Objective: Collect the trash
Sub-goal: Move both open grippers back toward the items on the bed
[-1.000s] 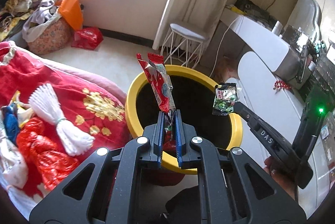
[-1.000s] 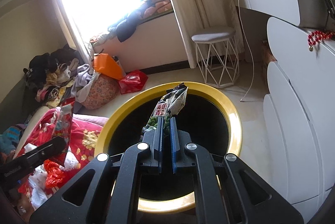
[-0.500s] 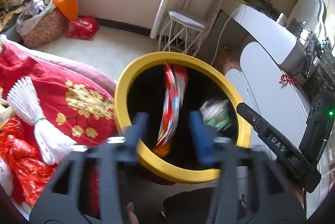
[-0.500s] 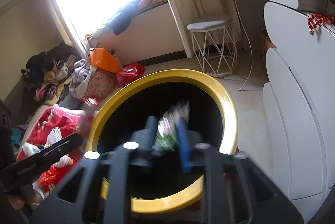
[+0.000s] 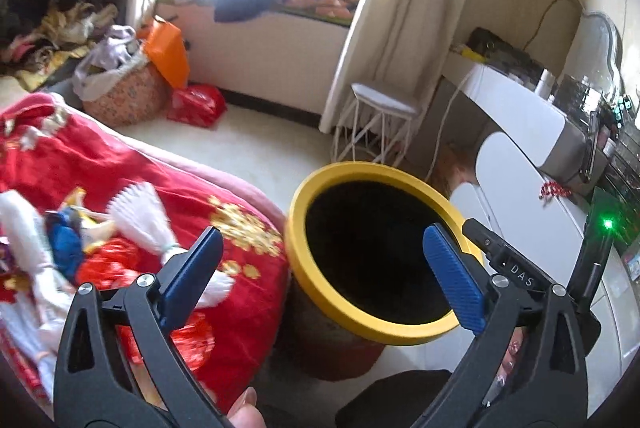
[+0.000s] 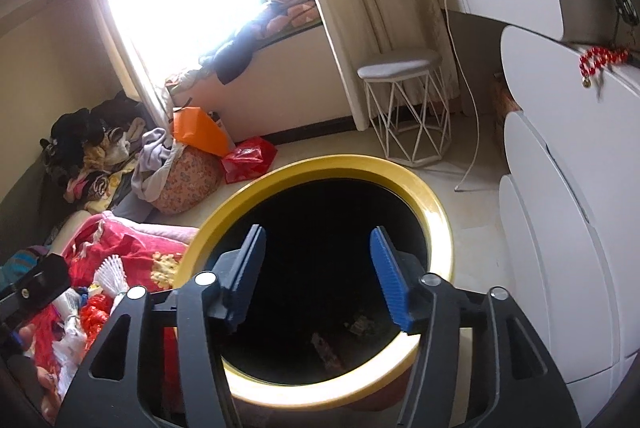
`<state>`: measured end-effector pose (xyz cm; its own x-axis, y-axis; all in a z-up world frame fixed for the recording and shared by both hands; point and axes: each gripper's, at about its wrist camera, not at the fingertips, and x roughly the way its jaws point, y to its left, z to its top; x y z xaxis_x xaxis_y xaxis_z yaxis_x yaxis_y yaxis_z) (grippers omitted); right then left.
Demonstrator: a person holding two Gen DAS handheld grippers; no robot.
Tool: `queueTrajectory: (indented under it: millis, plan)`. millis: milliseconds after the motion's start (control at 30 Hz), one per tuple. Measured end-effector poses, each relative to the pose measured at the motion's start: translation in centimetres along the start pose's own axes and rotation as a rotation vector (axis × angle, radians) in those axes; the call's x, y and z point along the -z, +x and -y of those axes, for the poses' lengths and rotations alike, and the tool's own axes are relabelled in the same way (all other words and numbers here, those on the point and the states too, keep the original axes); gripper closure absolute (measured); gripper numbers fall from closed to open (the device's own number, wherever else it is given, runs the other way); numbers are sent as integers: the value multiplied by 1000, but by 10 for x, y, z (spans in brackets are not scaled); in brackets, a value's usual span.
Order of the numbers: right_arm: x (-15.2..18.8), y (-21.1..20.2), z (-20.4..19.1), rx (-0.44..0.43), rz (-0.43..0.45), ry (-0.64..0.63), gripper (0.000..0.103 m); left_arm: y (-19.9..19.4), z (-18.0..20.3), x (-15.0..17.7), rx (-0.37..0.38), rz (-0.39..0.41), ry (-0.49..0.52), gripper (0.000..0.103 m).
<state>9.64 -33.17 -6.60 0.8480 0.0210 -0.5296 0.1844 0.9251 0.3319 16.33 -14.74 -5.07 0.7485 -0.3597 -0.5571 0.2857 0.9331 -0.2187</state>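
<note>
A yellow-rimmed trash bin (image 5: 340, 310) with a dark inside stands on the floor beside the bed; it also shows in the right wrist view (image 6: 440, 224). My left gripper (image 5: 322, 240) is open and empty, above the bin's left rim and the bed edge. My right gripper (image 6: 318, 232) is open and empty, directly over the bin's mouth; its finger shows in the left wrist view (image 5: 504, 260). Dropped wrappers (image 6: 324, 346) lie dimly at the bin's bottom. More wrappers and red scraps (image 5: 104, 260) lie on the red blanket (image 5: 80, 172).
A white dresser (image 6: 580, 188) stands right of the bin, with red beads (image 6: 602, 58) on top. A white wire stool (image 6: 404, 108) stands by the curtain. An orange bag (image 6: 200, 132), a red bag (image 6: 250, 158) and a clothes pile (image 6: 92, 148) lie at the far left.
Both grippers opened and let go of their wrappers, which fell into the bin. The left gripper has shifted left toward the bed.
</note>
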Motion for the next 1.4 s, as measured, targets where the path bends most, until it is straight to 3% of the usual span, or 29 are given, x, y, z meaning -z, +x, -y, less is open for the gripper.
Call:
queueTrajectory:
  millis: [333, 900, 1400]
  plan:
    - [-1, -17, -38, -76, 38, -67, 33, -43, -25, 1, -76, 87, -14, 11]
    - [17, -37, -105, -191, 25, -215, 28, -95, -70, 1, -169, 174, -85, 11]
    - [44, -44, -169, -322, -33, -395, 25, -116, -129, 3, -259, 180, -178, 11]
